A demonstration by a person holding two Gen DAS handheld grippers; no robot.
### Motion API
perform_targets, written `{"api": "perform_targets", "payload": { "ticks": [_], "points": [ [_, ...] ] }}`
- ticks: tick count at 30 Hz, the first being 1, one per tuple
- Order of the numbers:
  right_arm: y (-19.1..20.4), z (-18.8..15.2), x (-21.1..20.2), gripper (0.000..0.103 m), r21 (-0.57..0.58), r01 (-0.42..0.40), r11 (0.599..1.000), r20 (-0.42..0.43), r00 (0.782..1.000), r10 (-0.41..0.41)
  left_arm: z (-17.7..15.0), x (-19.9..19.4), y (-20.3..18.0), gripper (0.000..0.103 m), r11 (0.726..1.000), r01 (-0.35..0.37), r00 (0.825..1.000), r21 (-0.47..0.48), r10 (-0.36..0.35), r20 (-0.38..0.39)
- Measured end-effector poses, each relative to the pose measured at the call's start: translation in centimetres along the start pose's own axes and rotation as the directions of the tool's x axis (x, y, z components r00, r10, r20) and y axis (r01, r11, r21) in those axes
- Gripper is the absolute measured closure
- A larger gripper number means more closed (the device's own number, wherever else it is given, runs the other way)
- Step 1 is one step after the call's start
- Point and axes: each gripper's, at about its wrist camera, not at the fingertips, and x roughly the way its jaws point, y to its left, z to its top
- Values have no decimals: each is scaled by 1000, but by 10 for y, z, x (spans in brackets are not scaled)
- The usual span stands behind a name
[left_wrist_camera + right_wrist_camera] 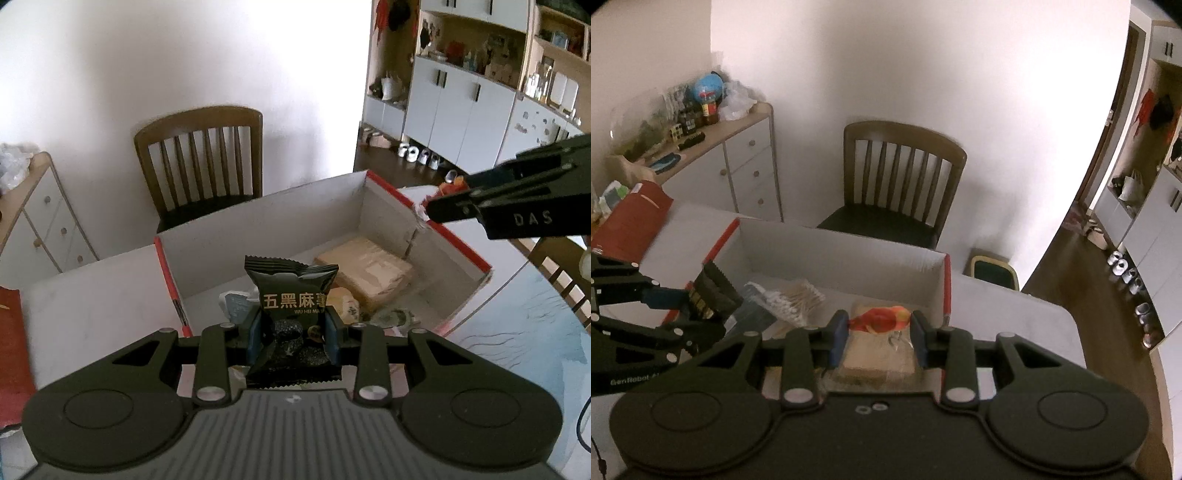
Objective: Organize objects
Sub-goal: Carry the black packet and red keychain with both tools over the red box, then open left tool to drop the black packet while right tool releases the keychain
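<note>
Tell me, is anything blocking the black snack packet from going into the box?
Nothing visible does. The left gripper holds the black packet above the open box, which has no lid on. The cotton swabs and brown parcel inside leave bare floor.

One box (373, 206), two held snack packets (291, 295), one chair (201, 162)

The black snack packet (291, 314) hides part of the box (266, 218) floor behind it, so the pale wrapped items there cannot be identified. Right wrist view: the red-orange wrapped item (882, 319) is blurred, type indeterminate, and the tan parcel (879, 354) beneath it is partly covered by the gripper body. The red bag (13, 354) is cut off by the left wrist view's left edge.
</note>
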Motion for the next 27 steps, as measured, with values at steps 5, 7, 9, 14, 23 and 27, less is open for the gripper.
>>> {"api": "perform_targets", "payload": {
  "ticks": [5,7,9,14,23,27],
  "points": [
    [5,7,21,68,-16,-1,1000,-17,1000,1,1,19,10,70,1000,-13,999,2,14,-35],
    [7,9,31,68,-20,-4,1000,-34,999,3,1,28,15,70,1000,-14,999,-10,13,-52],
    [9,9,42,68,-23,1,1000,-52,999,-2,0,34,16,70,1000,-18,998,-13,17,-68],
    [13,6,66,68,1,2,1000,-92,996,-2,-2,50,17,70,1000,-16,994,2,16,-106],
    [18,-8,95,67,23,12,1000,-159,987,-8,-3,71,16,70,999,-8,988,31,13,-154],
    [18,-16,106,68,41,16,999,-200,980,-8,-1,76,11,69,997,-28,986,77,40,-160]
  ]
}}
